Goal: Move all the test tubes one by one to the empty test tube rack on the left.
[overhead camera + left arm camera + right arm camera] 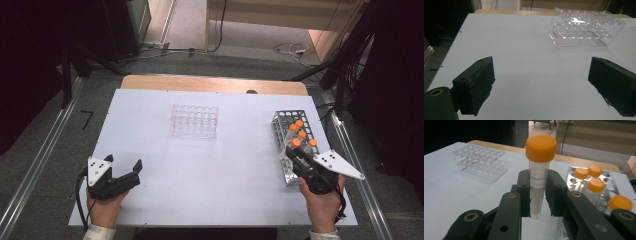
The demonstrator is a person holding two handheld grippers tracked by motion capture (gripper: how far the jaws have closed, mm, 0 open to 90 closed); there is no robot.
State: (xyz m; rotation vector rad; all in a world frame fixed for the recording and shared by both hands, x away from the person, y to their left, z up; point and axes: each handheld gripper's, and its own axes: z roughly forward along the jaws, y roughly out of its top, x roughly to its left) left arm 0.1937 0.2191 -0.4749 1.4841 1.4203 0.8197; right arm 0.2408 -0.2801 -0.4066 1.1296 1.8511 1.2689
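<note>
Right gripper (537, 195) clamps an orange-capped tube (539, 172) upright, just beside the metal rack (281, 131); left gripper (122, 165) rests open on the table. Likely step: transfer. Next, carry the tube to the clear rack (194, 120) and line it over a hole.

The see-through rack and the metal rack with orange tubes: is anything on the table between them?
No. Between the see-through rack and the metal rack there is just bare white table, as the high view shows.
</note>
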